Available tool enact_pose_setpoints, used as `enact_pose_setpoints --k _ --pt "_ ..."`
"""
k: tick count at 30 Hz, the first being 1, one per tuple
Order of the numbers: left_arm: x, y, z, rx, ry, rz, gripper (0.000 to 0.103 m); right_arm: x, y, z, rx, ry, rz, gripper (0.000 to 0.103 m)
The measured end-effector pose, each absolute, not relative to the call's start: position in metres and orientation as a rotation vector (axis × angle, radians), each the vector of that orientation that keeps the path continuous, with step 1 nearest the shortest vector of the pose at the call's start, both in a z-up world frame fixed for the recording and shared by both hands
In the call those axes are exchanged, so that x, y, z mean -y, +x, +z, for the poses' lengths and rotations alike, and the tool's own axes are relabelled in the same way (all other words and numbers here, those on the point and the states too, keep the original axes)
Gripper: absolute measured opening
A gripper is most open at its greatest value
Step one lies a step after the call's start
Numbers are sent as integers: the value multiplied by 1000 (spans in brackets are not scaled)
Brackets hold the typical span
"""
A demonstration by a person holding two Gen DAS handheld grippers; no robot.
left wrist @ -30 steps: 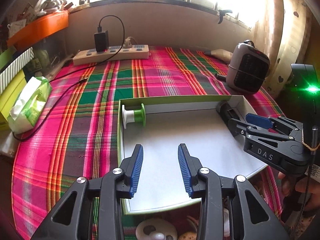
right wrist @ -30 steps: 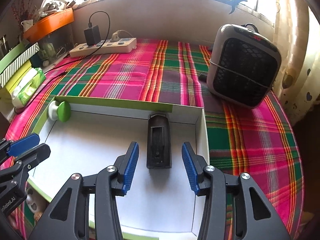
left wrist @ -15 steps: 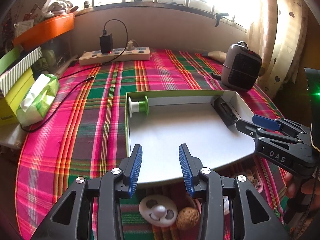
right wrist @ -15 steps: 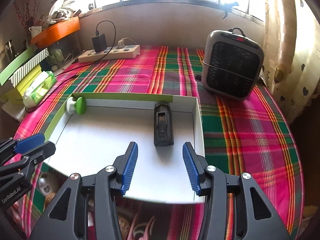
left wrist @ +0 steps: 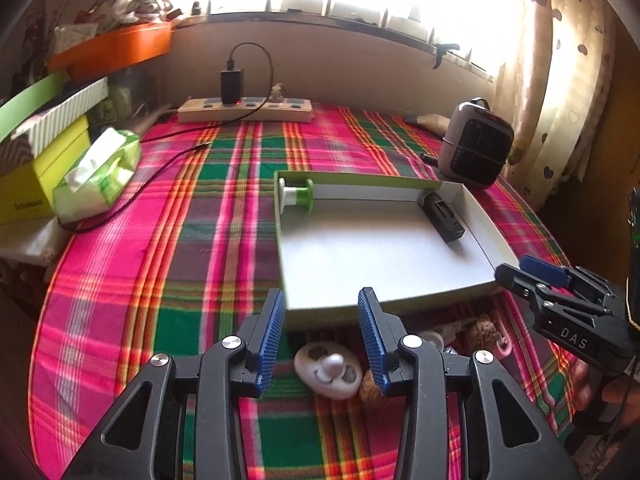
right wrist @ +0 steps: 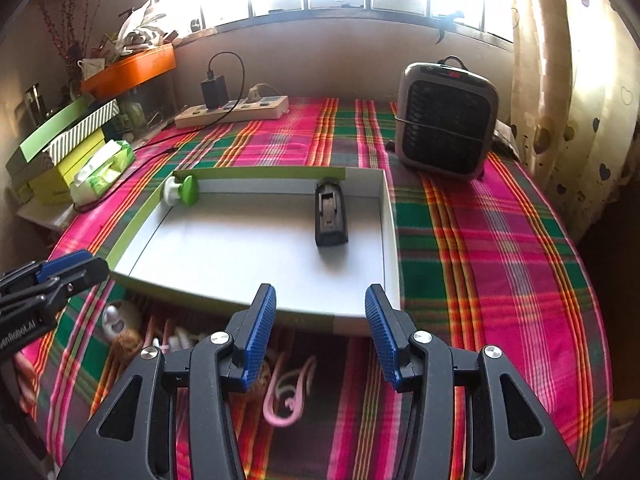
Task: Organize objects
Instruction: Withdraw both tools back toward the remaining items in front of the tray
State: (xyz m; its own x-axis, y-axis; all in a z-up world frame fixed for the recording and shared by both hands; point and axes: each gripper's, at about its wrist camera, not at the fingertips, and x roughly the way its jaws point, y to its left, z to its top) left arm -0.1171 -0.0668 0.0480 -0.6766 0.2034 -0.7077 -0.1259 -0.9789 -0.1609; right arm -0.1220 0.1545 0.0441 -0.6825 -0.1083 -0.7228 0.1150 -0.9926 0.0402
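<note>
Above a plaid-covered table, the left gripper hangs with jaws apart and just opening wider, empty, over a white face-shaped piece and a walnut. The right gripper is parted too, holding nothing, above a pink hook. The shallow tray holds a green spool and a black device.

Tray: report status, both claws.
Left claw, right claw open, empty. Tray holds spool, black case. Loose bits outside tray.
</note>
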Motion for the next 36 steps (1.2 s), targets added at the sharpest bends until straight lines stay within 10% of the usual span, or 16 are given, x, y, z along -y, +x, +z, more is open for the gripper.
enact_pose_setpoints --k 36 --pt "82 -104 9 340 -1291 2589 42 -164 -80 18 49 1242 -2715 52"
